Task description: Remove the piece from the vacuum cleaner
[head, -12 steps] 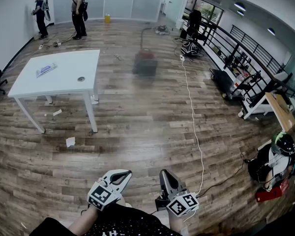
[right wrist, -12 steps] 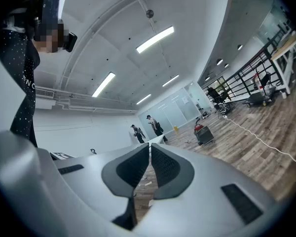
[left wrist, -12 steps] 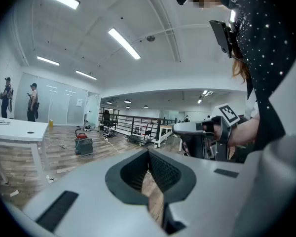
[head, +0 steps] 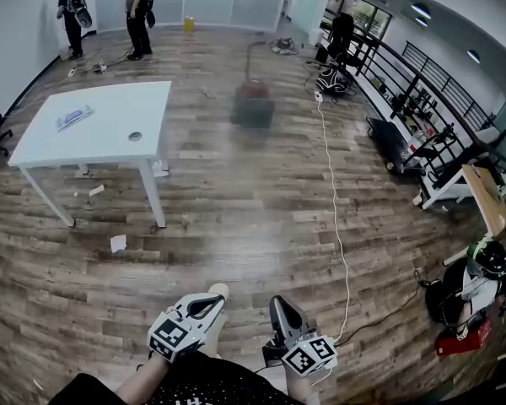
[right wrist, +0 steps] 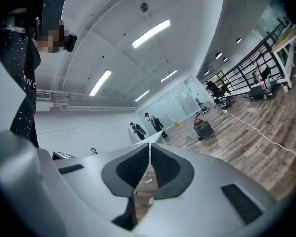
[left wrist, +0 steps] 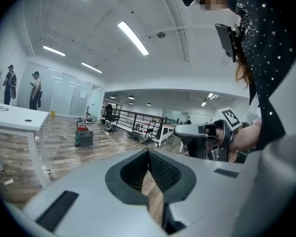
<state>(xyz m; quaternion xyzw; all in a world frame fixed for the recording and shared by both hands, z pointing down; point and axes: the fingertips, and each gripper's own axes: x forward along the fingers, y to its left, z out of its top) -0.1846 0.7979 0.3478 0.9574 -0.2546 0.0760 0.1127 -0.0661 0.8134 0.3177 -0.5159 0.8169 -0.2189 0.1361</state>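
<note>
The vacuum cleaner (head: pixel 253 104), a dark box with a red top, stands far ahead on the wooden floor; it also shows small in the left gripper view (left wrist: pixel 84 136) and the right gripper view (right wrist: pixel 204 128). A white cable (head: pixel 335 218) runs from near it toward me. Both grippers are held low near my body, far from the vacuum. My left gripper (head: pixel 211 300) is shut with nothing between its jaws. My right gripper (head: pixel 277 304) is shut and empty too. In the left gripper view the right gripper's body (left wrist: pixel 202 132) shows beside it.
A white table (head: pixel 101 125) stands at the left with a paper on it. Two people (head: pixel 135 11) stand at the far back left. Black railings and benches (head: pixel 405 116) line the right side. A person with a helmet (head: pixel 481 268) sits at the right. Paper scraps (head: pixel 119 243) lie on the floor.
The view has shifted slightly forward and the floor slid a little; both grippers stay low and shut, nearly unmoved.
</note>
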